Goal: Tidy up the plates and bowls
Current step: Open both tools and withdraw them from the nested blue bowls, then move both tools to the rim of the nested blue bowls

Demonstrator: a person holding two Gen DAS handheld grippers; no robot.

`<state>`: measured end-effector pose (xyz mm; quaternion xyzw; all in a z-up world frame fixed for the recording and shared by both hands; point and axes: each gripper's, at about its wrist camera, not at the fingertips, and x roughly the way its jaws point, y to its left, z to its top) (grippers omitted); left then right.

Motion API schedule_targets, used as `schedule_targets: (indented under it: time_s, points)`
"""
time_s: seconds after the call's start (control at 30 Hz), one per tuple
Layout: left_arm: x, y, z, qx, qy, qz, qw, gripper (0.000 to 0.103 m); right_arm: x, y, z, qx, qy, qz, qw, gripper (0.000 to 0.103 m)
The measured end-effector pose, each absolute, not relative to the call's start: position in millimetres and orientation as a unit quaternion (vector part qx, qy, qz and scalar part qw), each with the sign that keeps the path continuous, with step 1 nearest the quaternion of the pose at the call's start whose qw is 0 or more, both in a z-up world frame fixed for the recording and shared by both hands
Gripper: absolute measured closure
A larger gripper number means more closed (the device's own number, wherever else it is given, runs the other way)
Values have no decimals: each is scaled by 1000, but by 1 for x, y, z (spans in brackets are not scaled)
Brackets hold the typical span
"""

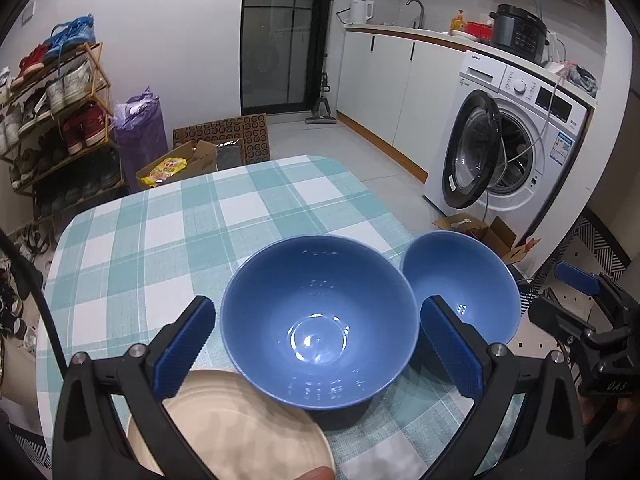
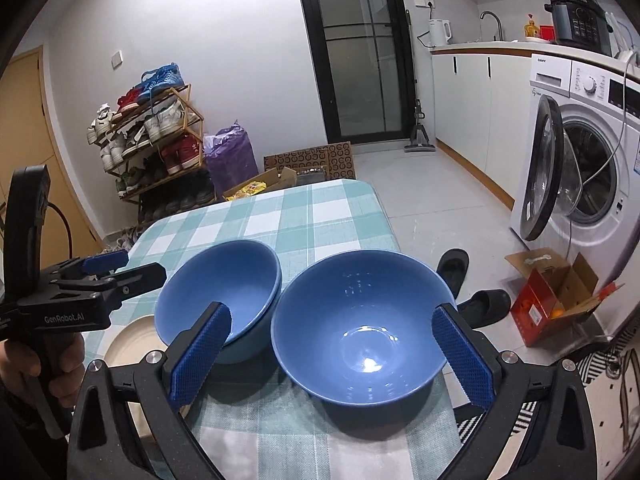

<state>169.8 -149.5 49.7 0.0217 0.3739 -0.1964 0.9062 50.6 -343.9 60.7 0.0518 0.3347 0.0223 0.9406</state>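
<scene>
Two blue bowls and a cream plate sit on the teal checked tablecloth (image 1: 160, 240). In the left wrist view the larger-looking blue bowl (image 1: 320, 328) lies between the wide-open fingers of my left gripper (image 1: 320, 344), with neither pad pressing on it. The cream plate (image 1: 232, 424) lies just below it, partly under the left finger. The second blue bowl (image 1: 460, 284) stands to its right. In the right wrist view that second bowl (image 2: 360, 332) sits between the spread fingers of my right gripper (image 2: 332, 352), which is open. The other bowl (image 2: 218, 288) and plate (image 2: 132, 340) are at left.
Each gripper shows in the other's view: the right gripper (image 1: 568, 296), the left gripper (image 2: 120, 268). The table's right edge runs close to the bowls. On the floor are slippers (image 2: 480, 304) and a cardboard box (image 2: 556, 296). A washing machine (image 2: 580, 184) has its door open.
</scene>
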Motion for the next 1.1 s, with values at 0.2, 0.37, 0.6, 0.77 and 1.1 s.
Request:
schedule_targets:
  time_s: [0.2,0.37,0.6,0.77,1.1]
  points:
    - [165,-165,53,37,368,-209,905,0,52,-350,59,50,335,15,941,1]
    - [163,-178,52,48,366,-214,904,0,53,-362,55,64,340,4,938,1]
    - [168,-200,47,63,371,-225,899,0,56,-375,50,77,347,-3,935,1]
    - [175,-216,40,71,378,-234,893,0,59,-381,44,78,353,-15,932,1]
    - [188,-241,37,93,379,-246,887,0,68,-391,32,86,368,-24,925,1]
